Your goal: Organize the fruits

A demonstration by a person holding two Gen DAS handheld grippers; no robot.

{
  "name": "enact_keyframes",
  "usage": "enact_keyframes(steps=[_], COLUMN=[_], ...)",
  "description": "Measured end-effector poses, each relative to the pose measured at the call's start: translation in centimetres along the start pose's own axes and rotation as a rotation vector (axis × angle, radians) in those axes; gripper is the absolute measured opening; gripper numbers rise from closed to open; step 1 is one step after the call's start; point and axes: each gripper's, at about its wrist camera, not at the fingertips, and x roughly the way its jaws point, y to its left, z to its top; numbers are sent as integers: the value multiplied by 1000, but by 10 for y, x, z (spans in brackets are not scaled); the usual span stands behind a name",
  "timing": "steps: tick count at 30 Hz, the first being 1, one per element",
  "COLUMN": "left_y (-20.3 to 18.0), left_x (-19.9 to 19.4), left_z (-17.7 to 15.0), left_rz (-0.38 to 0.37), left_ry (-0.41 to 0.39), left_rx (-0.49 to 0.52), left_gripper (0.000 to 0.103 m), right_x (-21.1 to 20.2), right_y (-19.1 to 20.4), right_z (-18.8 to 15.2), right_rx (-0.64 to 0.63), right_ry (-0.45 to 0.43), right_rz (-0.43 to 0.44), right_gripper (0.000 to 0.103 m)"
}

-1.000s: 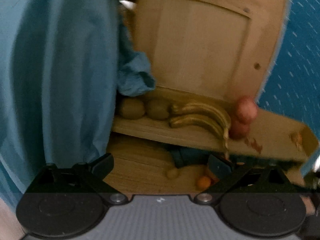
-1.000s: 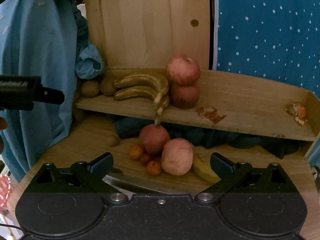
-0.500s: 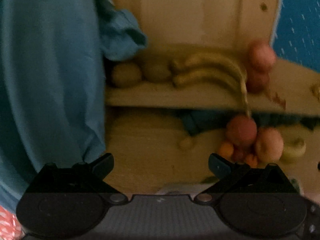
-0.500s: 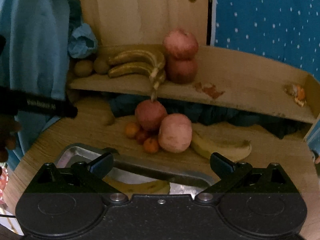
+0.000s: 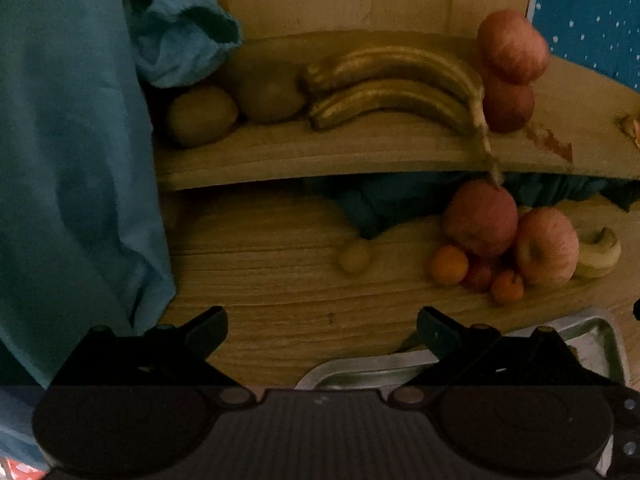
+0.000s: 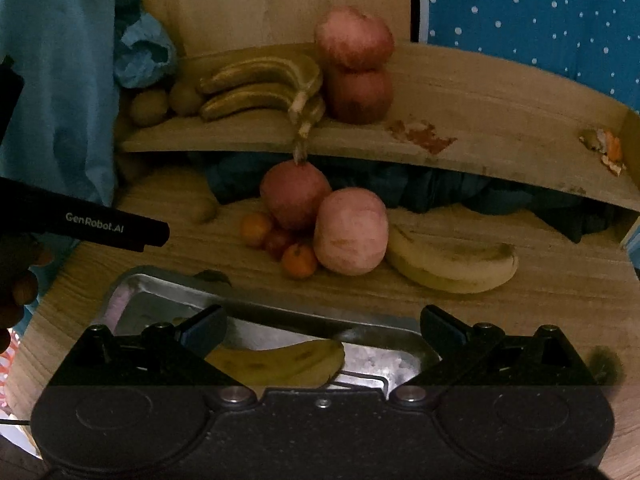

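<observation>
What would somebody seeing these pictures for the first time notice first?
Probably the two red apples stacked one on top of the other at the middle of the raised wooden shelf, beside the bunch of yellow-brown bananas. Next, the cluster of two more apples and small oranges on the wooden table below, with a loose yellow banana lying to its right. Nearest the right gripper, another banana lies in the metal tray.
</observation>
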Motion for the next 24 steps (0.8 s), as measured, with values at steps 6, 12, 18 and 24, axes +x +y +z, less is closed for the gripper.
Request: enact_keyframes(steps=[6,12,18,24], left_y=[6,9,9,5], left_x=[16,29,42,49], left_z=[6,15,25,32], left_rz=[15,19,16,-9], left_ry=[36,42,44,41], left_rx=[15,42,86,119], left_gripper=[103,103,103,103], right_x=[12,28,45,54], right_y=[3,7,12,18], right_z=[3,11,19,23], right_rx=[9,45,88,89], right_ry=[38,60,87,93], right_rz=[29,56,79,102], right_gripper=[102,97,90,86])
